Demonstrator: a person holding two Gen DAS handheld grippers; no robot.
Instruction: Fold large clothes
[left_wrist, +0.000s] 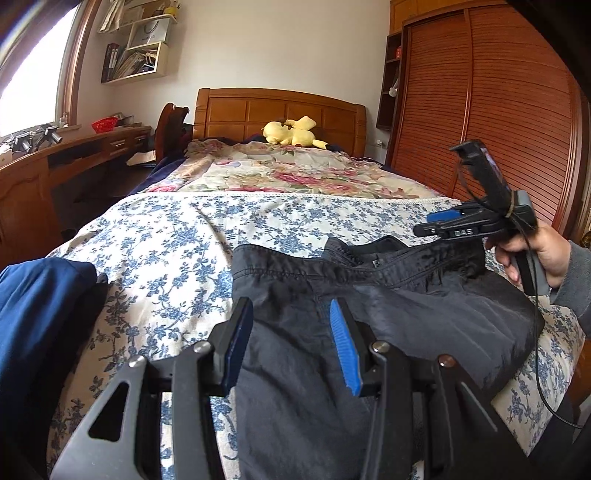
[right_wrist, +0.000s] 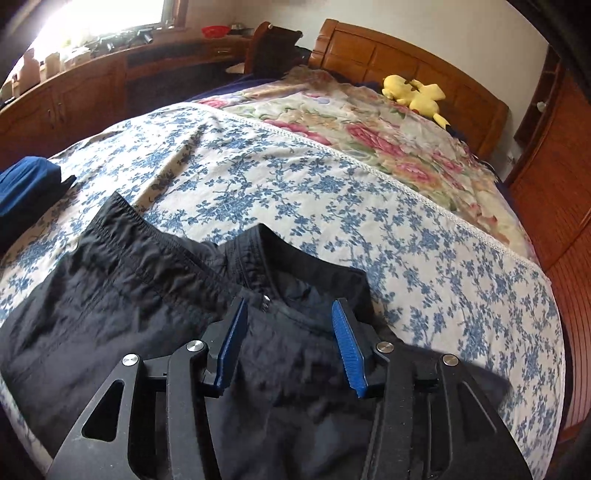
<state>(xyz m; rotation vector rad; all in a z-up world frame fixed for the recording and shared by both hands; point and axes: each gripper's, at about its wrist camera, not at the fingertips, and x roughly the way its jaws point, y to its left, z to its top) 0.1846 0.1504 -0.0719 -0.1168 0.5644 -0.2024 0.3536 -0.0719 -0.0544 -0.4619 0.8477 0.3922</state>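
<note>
Looking from the left wrist: left tongs (left_wrist: 291, 321) partly open over black trousers (left_wrist: 406, 314) on the bed (left_wrist: 166, 240), gripping nothing; right tongs (left_wrist: 434, 223) in a hand (left_wrist: 532, 254). From the right wrist: right tongs (right_wrist: 290, 328) parted, empty, above the waistband (right_wrist: 155, 236).

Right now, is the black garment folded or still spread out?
Partly folded: the black garment lies on the blue floral sheet with its elastic waistband doubled over on top. How many layers lie below, cannot tell.
</note>
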